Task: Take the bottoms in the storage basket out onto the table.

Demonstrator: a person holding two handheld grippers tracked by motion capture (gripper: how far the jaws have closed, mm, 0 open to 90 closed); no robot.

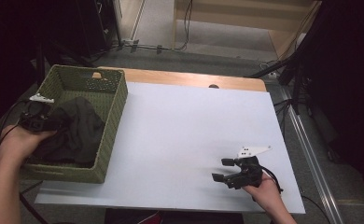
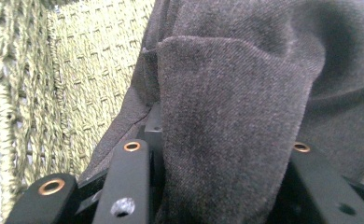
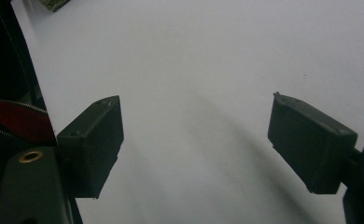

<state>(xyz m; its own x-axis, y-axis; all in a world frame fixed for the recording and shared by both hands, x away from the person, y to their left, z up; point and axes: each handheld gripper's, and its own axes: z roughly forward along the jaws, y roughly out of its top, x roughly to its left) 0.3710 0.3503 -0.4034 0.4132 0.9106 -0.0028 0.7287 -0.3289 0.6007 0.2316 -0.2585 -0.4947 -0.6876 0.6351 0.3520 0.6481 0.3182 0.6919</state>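
White sheet-covered table, wooden edge at far side; grey floor, cables, dark stands beyond; left gripper inside green woven basket, jaws clamped on dark grey cloth fold between them; right gripper jaws apart, empty, over bare sheet.

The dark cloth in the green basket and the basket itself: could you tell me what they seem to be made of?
Dark cloth: apparently a woven, matte charcoal fabric, perhaps wool-like; a fine twill texture and soft folds show.
Green basket: woven olive cord or paper rope, judging by its plaited wall.
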